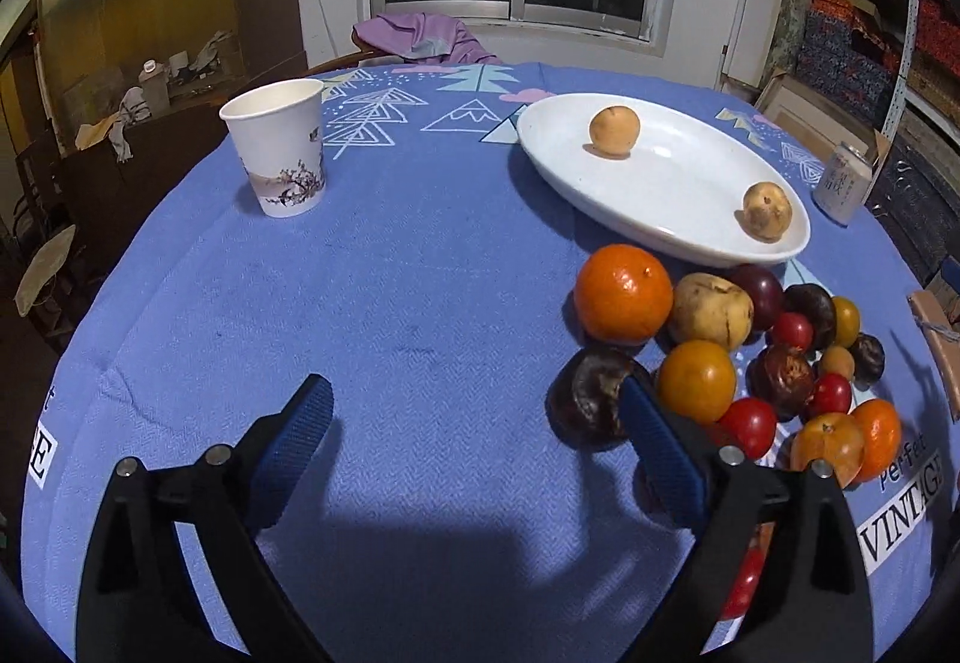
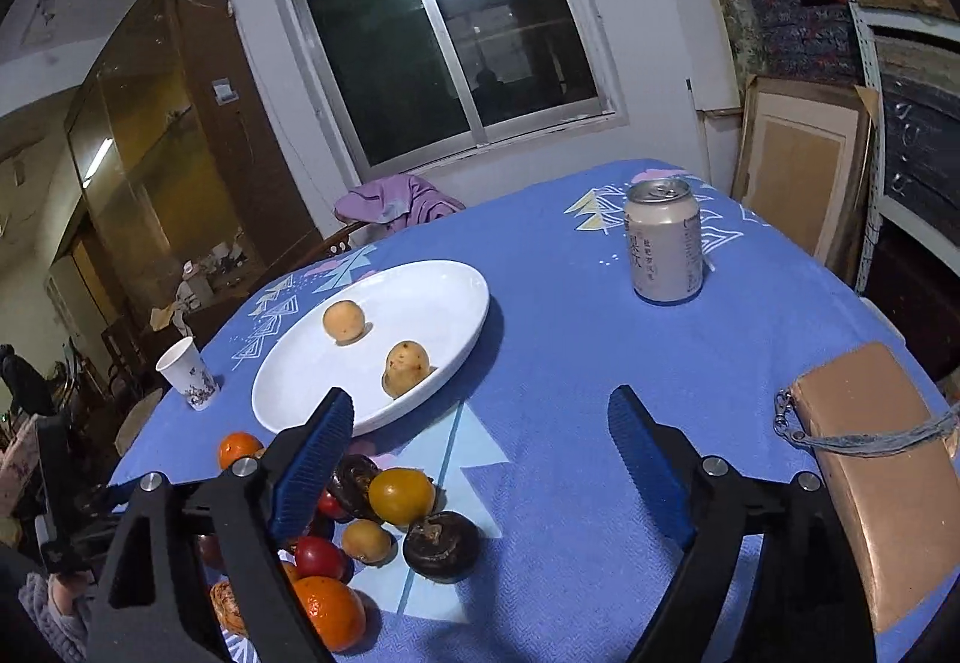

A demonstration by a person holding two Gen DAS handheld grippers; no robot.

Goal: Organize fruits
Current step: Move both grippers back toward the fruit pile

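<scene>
Fruit sorting: we are holding both the left gripper (image 1: 474,411) and right gripper (image 2: 480,417) wide and empty, likely reaching next into the fruit pile (image 1: 720,351) for the white plate (image 1: 678,183).

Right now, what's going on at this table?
A person with a claw in each hand is sorting fruit onto the white plate. Two tan fruits sit on it; the mixed fruit pile lies on the blue tablecloth beside it. The left claw and right claw are both open and empty.
</scene>
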